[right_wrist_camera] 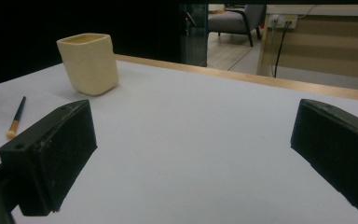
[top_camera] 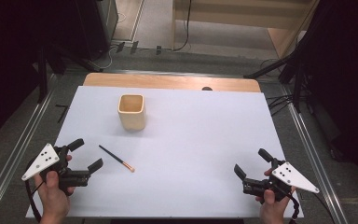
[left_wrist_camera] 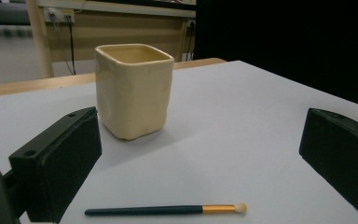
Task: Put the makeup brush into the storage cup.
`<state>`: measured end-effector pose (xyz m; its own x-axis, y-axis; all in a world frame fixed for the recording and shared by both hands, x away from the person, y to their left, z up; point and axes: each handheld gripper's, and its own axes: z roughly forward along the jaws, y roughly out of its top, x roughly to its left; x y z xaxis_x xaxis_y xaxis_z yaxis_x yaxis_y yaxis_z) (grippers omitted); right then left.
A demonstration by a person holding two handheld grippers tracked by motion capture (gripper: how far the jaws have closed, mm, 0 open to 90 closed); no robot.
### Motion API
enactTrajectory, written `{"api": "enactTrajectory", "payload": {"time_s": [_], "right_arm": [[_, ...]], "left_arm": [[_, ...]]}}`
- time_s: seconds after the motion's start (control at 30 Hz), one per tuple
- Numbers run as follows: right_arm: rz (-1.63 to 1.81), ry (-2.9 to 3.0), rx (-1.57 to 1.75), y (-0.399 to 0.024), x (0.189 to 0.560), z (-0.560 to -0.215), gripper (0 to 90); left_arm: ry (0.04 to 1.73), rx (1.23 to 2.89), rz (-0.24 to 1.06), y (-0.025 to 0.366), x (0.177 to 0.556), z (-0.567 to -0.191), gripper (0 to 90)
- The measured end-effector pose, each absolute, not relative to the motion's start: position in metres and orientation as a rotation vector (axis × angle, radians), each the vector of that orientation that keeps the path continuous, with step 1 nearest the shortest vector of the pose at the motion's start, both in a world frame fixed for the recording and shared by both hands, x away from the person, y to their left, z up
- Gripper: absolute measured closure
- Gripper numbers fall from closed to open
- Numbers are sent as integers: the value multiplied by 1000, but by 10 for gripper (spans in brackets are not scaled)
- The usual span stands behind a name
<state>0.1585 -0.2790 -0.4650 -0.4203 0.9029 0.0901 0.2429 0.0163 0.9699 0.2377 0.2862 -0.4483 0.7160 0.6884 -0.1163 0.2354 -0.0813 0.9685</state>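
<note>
The left gripper (top_camera: 85, 155) rests low near the table's front left corner, jaws spread wide with nothing between them, aimed at the slim makeup brush (top_camera: 116, 158) lying flat on the white sheet (top_camera: 191, 140) just ahead of it. That aim suits a pickup: seen along the left gripper, the brush (left_wrist_camera: 165, 210) lies crosswise in the gap between the jaws, pale tip to the right. Beyond it stands the cream square cup (top_camera: 132, 112), upright and open-topped, well apart from the brush; it looks empty, though I can't see its bottom. It is probably where the brush belongs. The right gripper (top_camera: 251, 161) waits far off at the front right, jaws equally spread and empty. Nothing lies between brush and cup, so the path is free.
</note>
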Motion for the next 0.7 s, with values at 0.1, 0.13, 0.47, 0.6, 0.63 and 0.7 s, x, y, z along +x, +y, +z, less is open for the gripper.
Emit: {"api": "enactTrajectory", "payload": {"time_s": [0.1,0.13,0.47,0.6,0.63,0.7], "right_arm": [[1437,1703,1187,-281,157,-465,7],[1433,1702,1189,-281,157,-465,7],[1423,1711,1192,-278,158,-466,7],[1422,1712,1198,-279,160,-467,8],[1422,1712,1198,-279,160,-467,8],[1422,1714,1199,-279,160,-467,7]], "left_arm": [[747,1660,426,284,245,-445,0],[741,1662,420,283,248,-443,0],[710,1713,384,275,270,-434,0],[700,1744,366,271,279,-430,0],[695,1749,360,270,281,-429,0],[675,1777,344,267,286,-425,0]]}}
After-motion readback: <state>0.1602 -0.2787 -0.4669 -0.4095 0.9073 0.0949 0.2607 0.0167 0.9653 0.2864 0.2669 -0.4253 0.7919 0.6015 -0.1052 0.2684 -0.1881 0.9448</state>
